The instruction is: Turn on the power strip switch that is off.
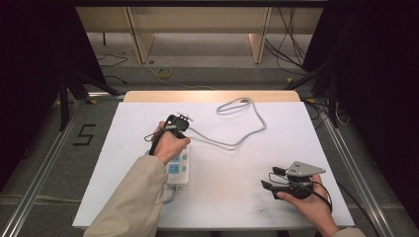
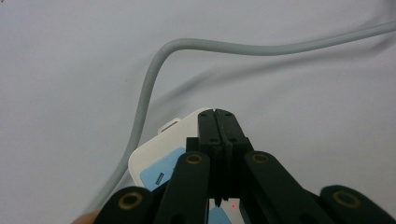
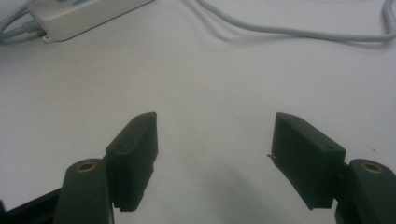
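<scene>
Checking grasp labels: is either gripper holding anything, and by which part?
Nothing held. Left gripper is shut on nothing, tips over the white plastic power strip. Right gripper is open above the white table.

White power strip (image 1: 179, 170), blue sockets; grey cable (image 1: 232, 143); white table (image 1: 237, 197).

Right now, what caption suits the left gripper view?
Shut tongs poised over a white power strip, grey cable curving past.

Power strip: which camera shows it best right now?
The high view: the power strip lies lengthwise, partly under the left hand. The left gripper view catches one corner behind the shut tool; the right gripper view shows one end.
</scene>
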